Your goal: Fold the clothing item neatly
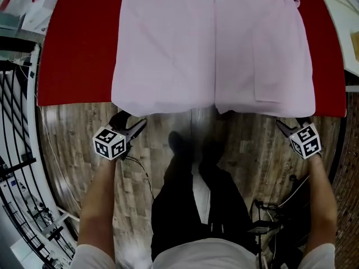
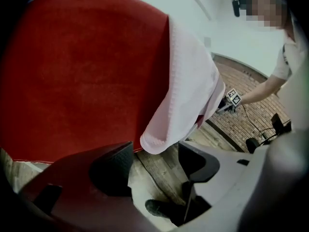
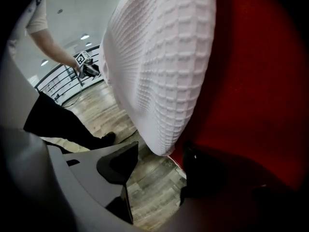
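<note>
The pale pink shirt point(image 1: 213, 49), a soft waffle weave with a square patch pocket point(image 1: 276, 66), is lying flat on the red, felt-like tabletop point(image 1: 73, 55). Its straight hem is hanging over the near edge above the wood-plank floor point(image 1: 247, 150). The left gripper point(image 1: 129, 123) is hovering just below the hem's left corner and the right gripper point(image 1: 291, 125) just below its right corner. Both are gaping wide and pinching nothing, with the cloth dangling just beyond their tips.

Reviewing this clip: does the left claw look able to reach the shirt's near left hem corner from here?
Likely yes. The left claw is open, and a corner of the pink shirt hangs off the edge of the red table just ahead of its jaws, nothing in between.
</note>
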{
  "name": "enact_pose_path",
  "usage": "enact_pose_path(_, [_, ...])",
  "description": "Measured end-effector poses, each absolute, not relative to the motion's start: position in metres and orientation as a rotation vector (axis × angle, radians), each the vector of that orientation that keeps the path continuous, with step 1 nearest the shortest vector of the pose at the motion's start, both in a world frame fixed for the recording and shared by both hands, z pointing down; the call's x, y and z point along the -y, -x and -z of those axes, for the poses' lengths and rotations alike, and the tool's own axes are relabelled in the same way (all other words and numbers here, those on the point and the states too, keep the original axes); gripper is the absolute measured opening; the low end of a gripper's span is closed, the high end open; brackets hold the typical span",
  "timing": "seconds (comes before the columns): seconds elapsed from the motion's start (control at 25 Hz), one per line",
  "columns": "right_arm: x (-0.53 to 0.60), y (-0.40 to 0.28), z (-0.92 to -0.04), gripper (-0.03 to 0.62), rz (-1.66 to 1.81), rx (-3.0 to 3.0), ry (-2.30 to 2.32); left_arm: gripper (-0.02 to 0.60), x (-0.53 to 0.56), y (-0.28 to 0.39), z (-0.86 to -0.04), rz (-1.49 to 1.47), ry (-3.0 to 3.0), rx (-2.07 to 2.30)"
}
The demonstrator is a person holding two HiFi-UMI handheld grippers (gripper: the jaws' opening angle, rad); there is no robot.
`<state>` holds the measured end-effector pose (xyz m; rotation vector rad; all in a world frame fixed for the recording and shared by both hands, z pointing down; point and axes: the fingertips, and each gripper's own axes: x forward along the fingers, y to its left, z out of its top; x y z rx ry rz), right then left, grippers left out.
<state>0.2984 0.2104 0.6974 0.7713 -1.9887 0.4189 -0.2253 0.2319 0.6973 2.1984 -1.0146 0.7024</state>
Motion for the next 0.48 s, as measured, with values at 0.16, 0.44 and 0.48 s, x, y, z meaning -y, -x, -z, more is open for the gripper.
enact_pose_path(0.16, [-0.210,-0.287,-0.709,0.262,-0.393,1.997,-0.712,0.288,-0.229,0.222,-0.713,-0.715,-2.218,0.956])
enact_pose_path(0.44, [-0.194,-0.280,-0.717,0.264,-0.375,2.010,-0.741,0.287,-0.209,0.194,-0.715,-0.675,-2.295,0.884])
enact_pose_path(0.48, [-0.192,-0.280,-0.717,0.264,-0.374,2.008,-0.745,0.287,-0.207,0.193,-0.716,-0.679,-2.297,0.884])
